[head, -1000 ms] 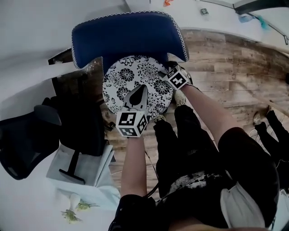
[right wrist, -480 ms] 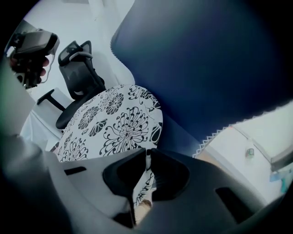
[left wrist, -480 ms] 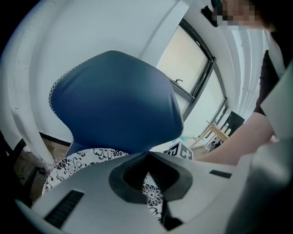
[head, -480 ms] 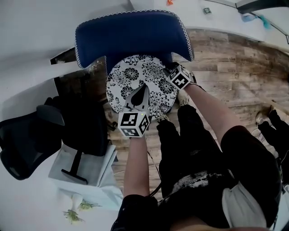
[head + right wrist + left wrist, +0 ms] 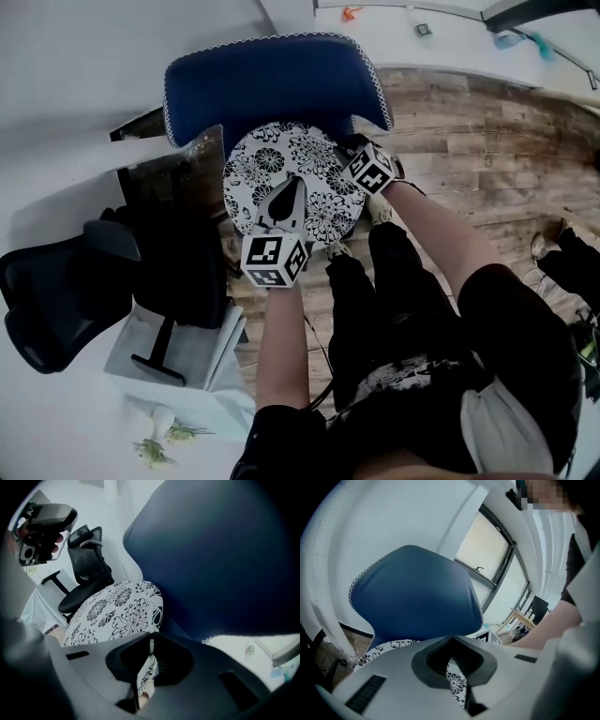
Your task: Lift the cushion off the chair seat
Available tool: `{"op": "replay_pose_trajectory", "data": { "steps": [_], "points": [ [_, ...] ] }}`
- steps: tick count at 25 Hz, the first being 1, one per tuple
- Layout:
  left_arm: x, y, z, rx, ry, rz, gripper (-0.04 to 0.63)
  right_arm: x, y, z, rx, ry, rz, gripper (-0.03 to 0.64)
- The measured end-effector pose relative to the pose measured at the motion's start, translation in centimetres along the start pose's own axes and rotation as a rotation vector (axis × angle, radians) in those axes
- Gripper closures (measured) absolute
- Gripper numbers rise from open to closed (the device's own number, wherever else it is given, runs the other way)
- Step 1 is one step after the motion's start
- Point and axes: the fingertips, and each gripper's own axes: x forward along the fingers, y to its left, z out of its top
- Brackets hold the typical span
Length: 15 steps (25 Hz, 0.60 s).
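Left fingers (image 5: pixel 436 659): pinched shut on the cushion's (image 5: pixel 281 164) front edge.
Right fingers (image 5: pixel 165 660): closing tight on its side edge, fabric between them.
Cushion: flat over the chair (image 5: pixel 272 80) seat, below the backrest.
Lift: I should raise both hands evenly, keeping it level and both grips firm.

Head camera high, steeply down over the chair (image 5: pixel 272 80); both gripper cameras low, close at the cushion (image 5: pixel 281 155) edge, chair and cushion common to all three.

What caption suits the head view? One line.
Left hand-held gripper and right hand-held gripper pinch floral cushion over blue chair.
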Motion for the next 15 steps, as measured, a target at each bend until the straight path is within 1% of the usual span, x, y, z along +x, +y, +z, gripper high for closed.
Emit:
{"op": "replay_pose_trajectory", "data": {
  "steps": [6,11,15],
  "points": [
    [-1.9,-1.2,2.1,0.046,-0.015,-0.011,0.583,-3.4,0.9,3.0,0.001,-0.066,-0.008,0.591],
    [-4.9,-1.7,3.9,0.073,-0.027,-0.017,0.583,-7.2,2.4,5.6,0.020,-0.122,-0.024,0.591],
    [-7.4,-2.4,6.1,0.109,-0.052,-0.021,0.583,-11.0,3.5,8.6,0.026,-0.177,-0.045,0.591]
  ]
}}
